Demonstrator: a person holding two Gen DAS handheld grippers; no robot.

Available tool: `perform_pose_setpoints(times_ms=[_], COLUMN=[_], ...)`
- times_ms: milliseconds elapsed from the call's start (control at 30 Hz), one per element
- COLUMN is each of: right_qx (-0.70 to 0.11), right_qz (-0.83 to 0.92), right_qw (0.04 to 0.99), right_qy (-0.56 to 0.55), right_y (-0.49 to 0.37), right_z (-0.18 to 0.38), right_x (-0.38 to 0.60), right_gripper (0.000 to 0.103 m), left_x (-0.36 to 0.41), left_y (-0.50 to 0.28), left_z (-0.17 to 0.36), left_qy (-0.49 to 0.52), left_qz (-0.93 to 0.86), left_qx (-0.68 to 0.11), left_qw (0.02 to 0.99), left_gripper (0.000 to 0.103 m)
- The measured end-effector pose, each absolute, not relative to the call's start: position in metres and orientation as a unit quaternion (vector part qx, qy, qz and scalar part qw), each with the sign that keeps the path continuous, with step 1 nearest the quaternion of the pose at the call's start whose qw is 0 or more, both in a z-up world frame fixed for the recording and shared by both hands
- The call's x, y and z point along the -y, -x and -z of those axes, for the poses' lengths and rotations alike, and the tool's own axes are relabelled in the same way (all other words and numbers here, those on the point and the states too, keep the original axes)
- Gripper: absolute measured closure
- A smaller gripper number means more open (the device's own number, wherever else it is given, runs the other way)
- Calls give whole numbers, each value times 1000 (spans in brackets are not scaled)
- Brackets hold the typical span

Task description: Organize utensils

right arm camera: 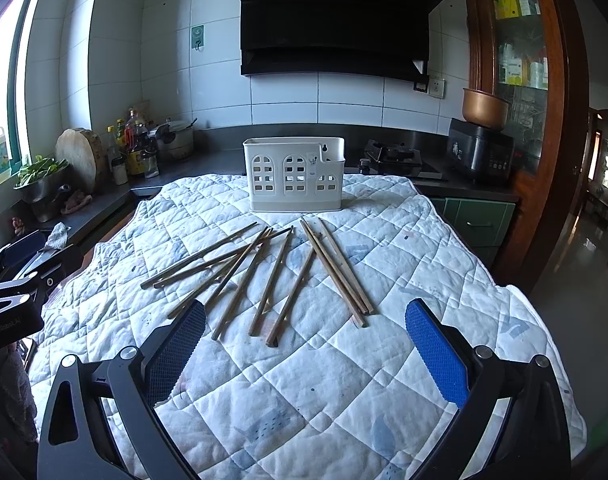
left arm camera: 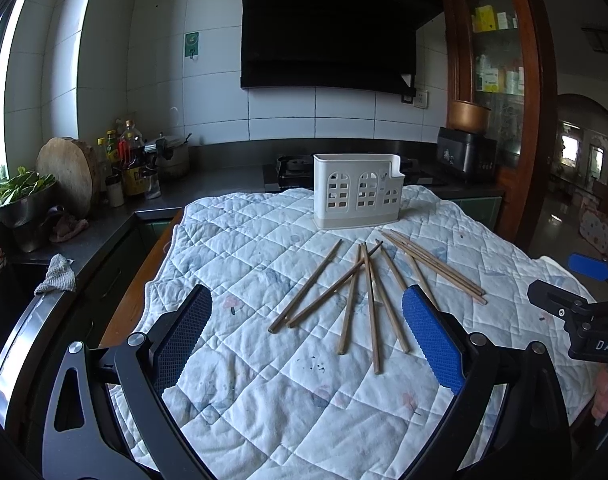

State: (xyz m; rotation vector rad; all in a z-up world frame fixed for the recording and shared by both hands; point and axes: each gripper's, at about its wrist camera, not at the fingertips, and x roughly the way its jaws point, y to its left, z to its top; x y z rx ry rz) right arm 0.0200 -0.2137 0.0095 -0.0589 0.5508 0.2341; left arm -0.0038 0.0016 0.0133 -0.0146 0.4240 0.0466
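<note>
Both grippers, left gripper (left arm camera: 307, 338) and right gripper (right arm camera: 305, 350), jaws wide, holding nothing. Short of the holder (right arm camera: 294, 174): loose chopsticks (right arm camera: 264, 276) fanned on quilt (right arm camera: 344, 400). Nothing stowed yet; next, probably pinching one stick.

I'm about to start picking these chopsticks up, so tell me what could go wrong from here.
1. The chopsticks lie crossed and overlapping on the quilted cloth, so closing on one may drag or flick its neighbours.
2. The cloth is soft and wrinkled; the open right gripper or left gripper could pinch fabric along with a stick.
3. The white holder looks light, so a stick going in at an angle might tip or push it.
</note>
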Motion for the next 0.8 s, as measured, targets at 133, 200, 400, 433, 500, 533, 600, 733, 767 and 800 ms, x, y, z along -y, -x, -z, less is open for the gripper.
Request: perform_pose_setpoints(times_ms=[133, 200, 400, 433, 500, 533, 600, 733, 767, 800], right_qx=[-272, -271, -272, -272, -272, -272, -272, -273, -273, -272], right_qz=[-116, -117, -116, -117, -118, -118, -118, -118, -117, -117], right_qw=[955, 955, 955, 955, 955, 955, 955, 954, 954, 955], right_qy=[28, 29, 27, 28, 27, 28, 28, 27, 27, 28], right_y=[-21, -22, -22, -23, -23, -23, -24, -23, -23, -23], right_z=[-9, -9, -10, -10, -10, -10, -10, -9, -9, -9], right_x=[213, 212, 212, 212, 211, 211, 210, 211, 210, 211], right_gripper=[6, 6, 6, 6, 6, 6, 6, 6, 6, 6], left_x=[-2, 1, 1, 1, 2, 2, 3, 3, 4, 4], left_y=[3, 4, 3, 3, 3, 2, 1, 1, 1, -1], left_z=[-15, -11, -11, -12, -12, -12, -12, -12, -13, -13], left_qy=[8, 6, 6, 6, 5, 4, 4, 4, 5, 4], left_qz=[-21, -23, -23, -23, -23, -24, -23, -24, -23, -23], left_qx=[-211, -210, -210, -210, -210, -210, -211, -212, -212, -213], left_qw=[977, 977, 977, 977, 977, 977, 977, 977, 977, 977], left_gripper=[7, 7, 7, 7, 7, 7, 7, 7, 7, 7])
